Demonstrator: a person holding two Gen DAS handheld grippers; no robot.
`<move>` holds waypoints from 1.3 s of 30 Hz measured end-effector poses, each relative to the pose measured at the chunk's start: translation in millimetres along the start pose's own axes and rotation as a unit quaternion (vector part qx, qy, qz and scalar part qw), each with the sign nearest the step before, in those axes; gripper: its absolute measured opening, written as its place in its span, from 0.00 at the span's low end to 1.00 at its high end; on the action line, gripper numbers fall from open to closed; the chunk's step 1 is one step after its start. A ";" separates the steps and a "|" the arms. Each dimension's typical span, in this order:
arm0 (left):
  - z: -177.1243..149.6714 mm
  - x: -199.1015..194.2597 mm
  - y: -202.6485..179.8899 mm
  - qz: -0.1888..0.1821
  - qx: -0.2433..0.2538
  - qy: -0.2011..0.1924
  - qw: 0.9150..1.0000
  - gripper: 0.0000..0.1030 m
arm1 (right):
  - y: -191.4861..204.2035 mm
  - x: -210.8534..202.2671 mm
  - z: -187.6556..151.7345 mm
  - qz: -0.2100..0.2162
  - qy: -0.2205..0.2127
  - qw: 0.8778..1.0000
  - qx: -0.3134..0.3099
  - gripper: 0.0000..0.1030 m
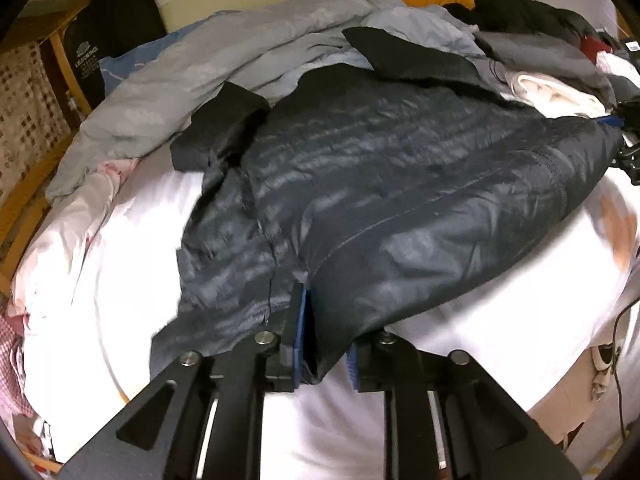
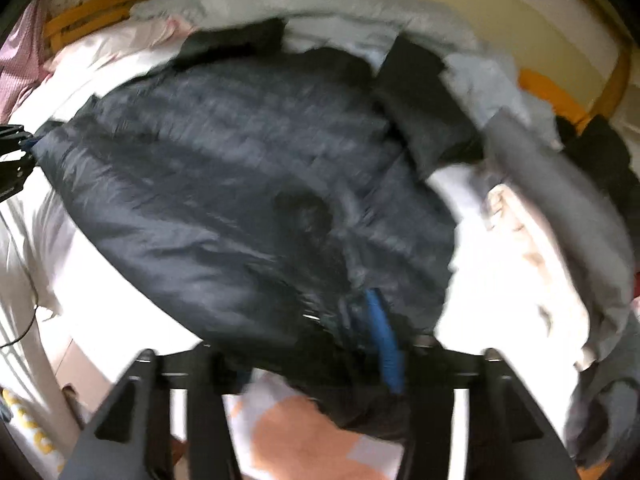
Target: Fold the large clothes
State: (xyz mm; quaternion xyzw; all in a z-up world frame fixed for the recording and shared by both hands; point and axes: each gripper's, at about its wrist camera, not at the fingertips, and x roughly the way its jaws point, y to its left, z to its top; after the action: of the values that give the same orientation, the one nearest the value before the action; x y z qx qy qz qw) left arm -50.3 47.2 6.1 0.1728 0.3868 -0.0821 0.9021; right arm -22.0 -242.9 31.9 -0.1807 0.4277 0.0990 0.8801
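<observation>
A large dark navy quilted jacket lies spread over the white bed sheet, its black sleeves toward the far side. My left gripper is shut on the jacket's near hem, the cloth pinched between its blue pads. The jacket also shows in the blurred right wrist view. My right gripper is shut on the jacket's other hem corner, one blue pad showing. The right gripper shows at the far right edge of the left wrist view, and the left gripper at the left edge of the right wrist view.
A grey duvet is bunched along the far side of the bed. A pile of dark, grey and white clothes lies at the far right. A wooden bed frame and black bag stand at the left.
</observation>
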 end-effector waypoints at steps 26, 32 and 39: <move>87.4 94.8 47.2 0.009 -0.013 -0.021 1.000 0.56 | -86.5 60.7 46.7 -0.038 -0.018 0.991 0.125 0.87; 85.7 54.1 62.3 0.005 -0.048 -0.097 0.994 0.56 | -62.8 35.0 51.0 -0.063 -0.063 0.993 0.074 0.87; 82.2 49.0 87.7 0.009 -0.084 -0.100 0.991 0.57 | -69.1 11.3 51.7 -0.036 -0.110 0.986 0.123 0.87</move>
State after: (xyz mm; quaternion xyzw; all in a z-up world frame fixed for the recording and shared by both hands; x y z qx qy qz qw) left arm 63.1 96.9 45.0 0.0909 0.2984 -0.0584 0.9483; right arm 44.8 -285.1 68.5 -0.0746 0.3304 0.0330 0.9403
